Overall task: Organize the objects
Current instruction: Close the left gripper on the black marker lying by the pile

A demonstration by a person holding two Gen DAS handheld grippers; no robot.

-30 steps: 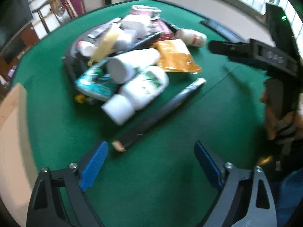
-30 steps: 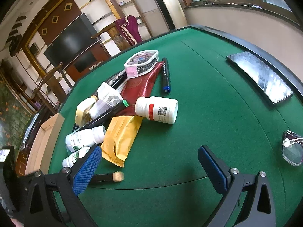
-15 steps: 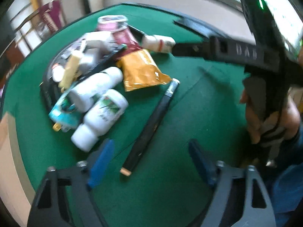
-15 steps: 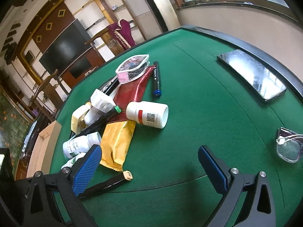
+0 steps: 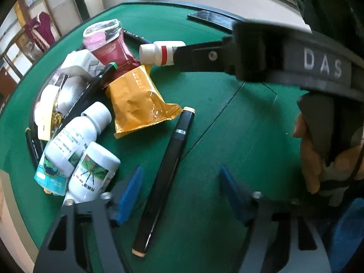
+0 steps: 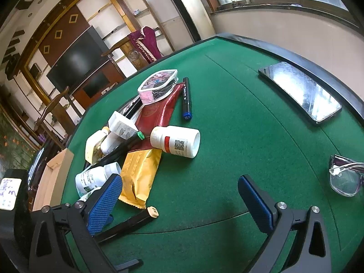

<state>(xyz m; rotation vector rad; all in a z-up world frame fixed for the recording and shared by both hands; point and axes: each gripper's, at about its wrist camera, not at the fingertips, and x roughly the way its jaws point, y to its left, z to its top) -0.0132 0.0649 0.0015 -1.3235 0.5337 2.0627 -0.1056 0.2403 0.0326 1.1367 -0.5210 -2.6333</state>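
A long black marker [image 5: 168, 170] with cream end caps lies on the green felt table [image 5: 238, 125]. My left gripper [image 5: 179, 193] points steeply down over it. Its jaws are opening, and the marker lies between the blue pads without being pressed. Left of it is a pile: two white bottles with green labels [image 5: 75, 141], an orange packet [image 5: 136, 102] and a white bottle with a red band [image 5: 161, 52]. My right gripper [image 6: 179, 204] hangs open above the felt, holding nothing. The marker's cream cap [image 6: 152, 211] shows near its left finger.
A phone [image 6: 300, 91] lies at the far right edge and glasses [image 6: 343, 177] at the right. A blue-capped marker [image 6: 186, 100], a pink pouch [image 6: 157, 86] and a red packet [image 6: 157, 113] sit behind the pile. A cardboard box [image 6: 52, 177] stands off the table's left. A hand [image 5: 318, 159] grips the right tool.
My left gripper has moved over the black marker, which lay ahead of the fingers and now runs between them. Its jaws stand narrower than a second ago. The right gripper has barely moved.
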